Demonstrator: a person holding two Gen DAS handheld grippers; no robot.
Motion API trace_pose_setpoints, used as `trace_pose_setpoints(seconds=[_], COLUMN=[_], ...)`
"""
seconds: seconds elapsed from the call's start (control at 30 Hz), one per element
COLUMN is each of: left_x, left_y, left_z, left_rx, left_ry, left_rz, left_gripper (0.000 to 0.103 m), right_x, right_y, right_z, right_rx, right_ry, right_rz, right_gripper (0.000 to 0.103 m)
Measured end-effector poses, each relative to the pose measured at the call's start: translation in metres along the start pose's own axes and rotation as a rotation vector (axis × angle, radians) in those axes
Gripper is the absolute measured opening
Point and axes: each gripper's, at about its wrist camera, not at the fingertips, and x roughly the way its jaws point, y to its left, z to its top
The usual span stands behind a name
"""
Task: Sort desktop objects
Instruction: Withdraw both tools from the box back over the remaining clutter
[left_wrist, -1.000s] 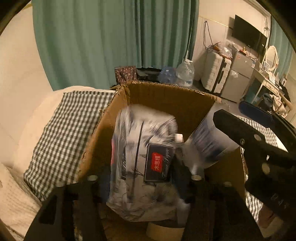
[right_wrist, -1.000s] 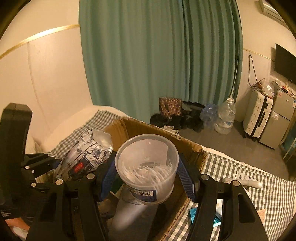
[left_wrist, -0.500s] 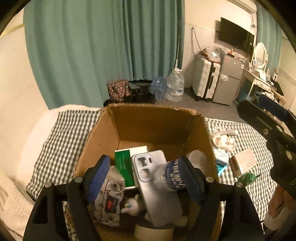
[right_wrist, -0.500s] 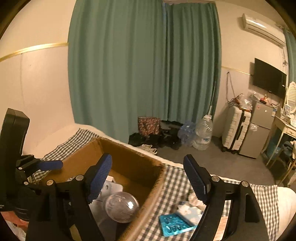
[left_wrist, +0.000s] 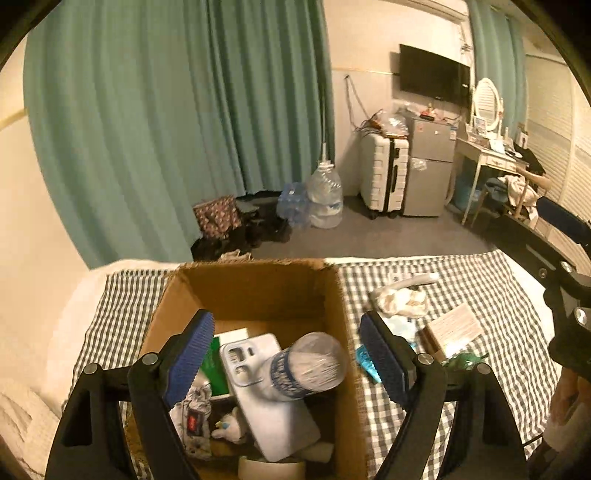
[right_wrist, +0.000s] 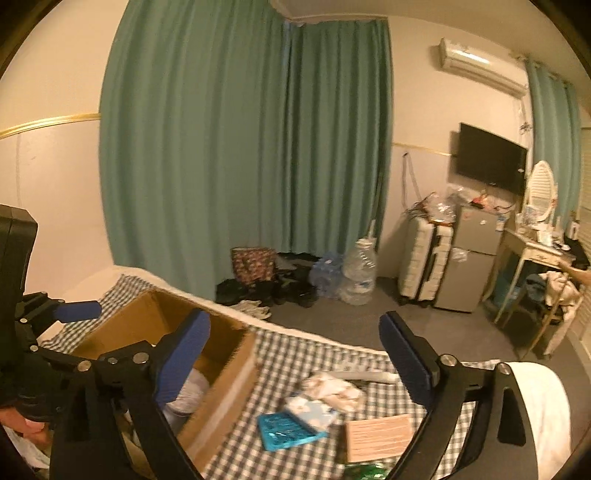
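Observation:
A cardboard box (left_wrist: 255, 291) stands on the checked cloth (left_wrist: 461, 280). Inside lie a clear plastic jar (left_wrist: 306, 365) on its side, a pale phone case (left_wrist: 266, 398), a green packet (left_wrist: 218, 363), a floral pouch (left_wrist: 192, 417) and a small plush toy (left_wrist: 231, 428). My left gripper (left_wrist: 286, 321) hovers above the box, its jaws opening with nothing between them. My right gripper (right_wrist: 295, 321) hangs over the cloth to the right of the box (right_wrist: 221, 380), its jaws also opening and empty. Loose on the cloth are a teal packet (right_wrist: 288, 430), a tissue pack (right_wrist: 314, 408) and a tan booklet (right_wrist: 376, 435).
A crumpled white cloth (right_wrist: 332, 386), a white tube (left_wrist: 413, 278) and a green wrapper (left_wrist: 461, 360) also lie on the checked cloth. A tape roll (left_wrist: 269, 469) sits at the box's near end. Beyond are green curtains, water bottles, a suitcase and a small fridge.
The left gripper let go of the floral pouch and the right let go of the clear jar; both now lie in the box. Both grippers opened and rose, the right swinging towards the cloth.

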Motion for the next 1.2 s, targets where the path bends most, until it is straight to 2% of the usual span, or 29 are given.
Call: trace_pose_setpoints(seconds=[0.2, 0.5, 0.7, 0.97, 1.03, 1.1, 1.2], left_x=[-0.013, -0.016, -0.009, 0.002, 0.006, 0.013, 0.025], left_y=[-0.024, -0.043, -0.055, -0.086, -0.099, -0.11, -0.121], left_z=[0.01, 0.018, 0.019, 0.021, 0.017, 0.014, 0.009], left_rx=[0.017, -0.001, 0.004, 0.031, 0.067, 0.094, 0.101], left_ry=[-0.052, -0.089, -0.092, -0.095, -0.087, -0.074, -0.052], left_rz=[-0.028, -0.059, -0.054, -0.105, -0.109, -0.104, -0.123], left_gripper=[0.093, 0.103, 0.103, 0.103, 0.103, 0.103, 0.103], right_x=[-0.023, -0.045, -0.047, -0.046, -0.04, -0.034, -0.025], right_y=[-0.026, -0.068, -0.091, -0.118, -0.128, -0.138, -0.147], right_z=[0.005, 0.009, 0.0, -0.025, -0.034, -0.045, -0.063], right_rx=[0.022, 0.028, 0.029, 0.003, 0.029, 0.07, 0.105], right_ry=[-0.014, -0.01, 0.027, 0.089, 0.124, 0.16, 0.203], right_rz=[-0.063, -0.148, -0.186, -0.183, -0.185, -0.15, -0.136], right_gripper=[0.103, 0.103, 0.103, 0.103, 0.103, 0.103, 0.103])
